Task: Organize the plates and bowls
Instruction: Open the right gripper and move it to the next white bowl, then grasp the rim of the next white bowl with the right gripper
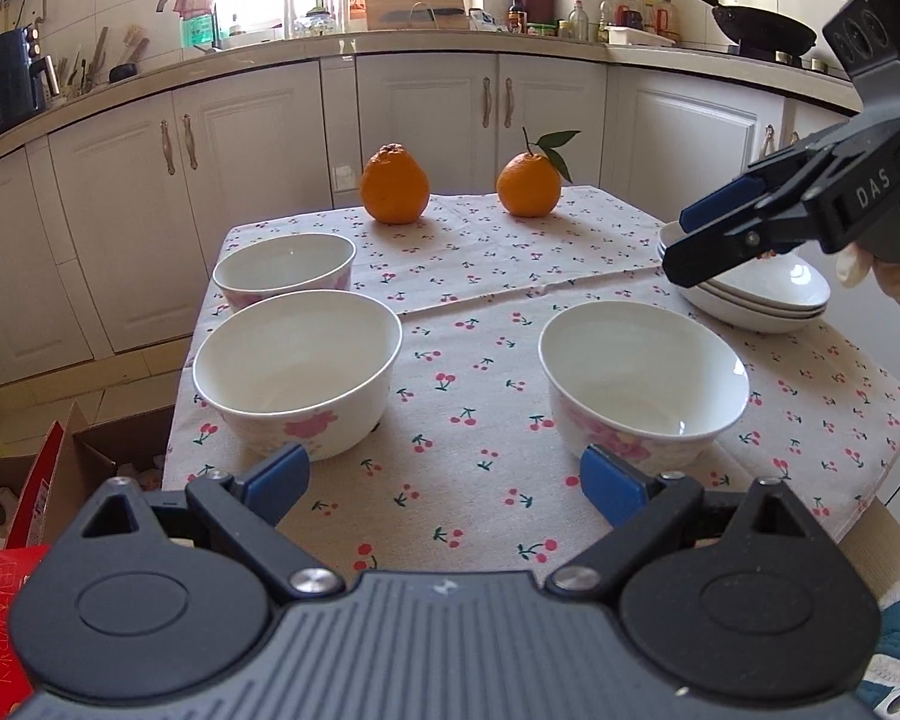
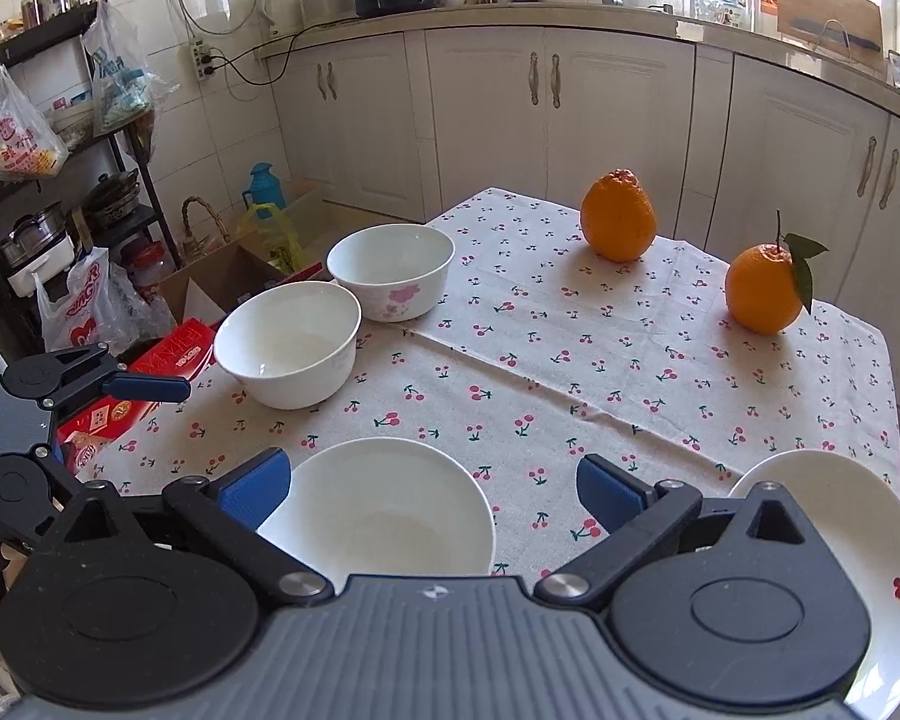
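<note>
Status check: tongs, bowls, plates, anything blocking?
Left tongs open, empty. Right tongs open, empty, over plate stack. Three bowls unstacked. Two oranges at far edge, clear.

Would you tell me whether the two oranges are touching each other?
Apart. The left wrist view shows the knobbly orange and leafy orange separated by bare tablecloth.

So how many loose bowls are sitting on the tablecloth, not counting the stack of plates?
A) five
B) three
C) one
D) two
B: the left wrist view shows one bowl at the far left, a second bowl in front of it, and a third bowl near the stack of plates.
</note>
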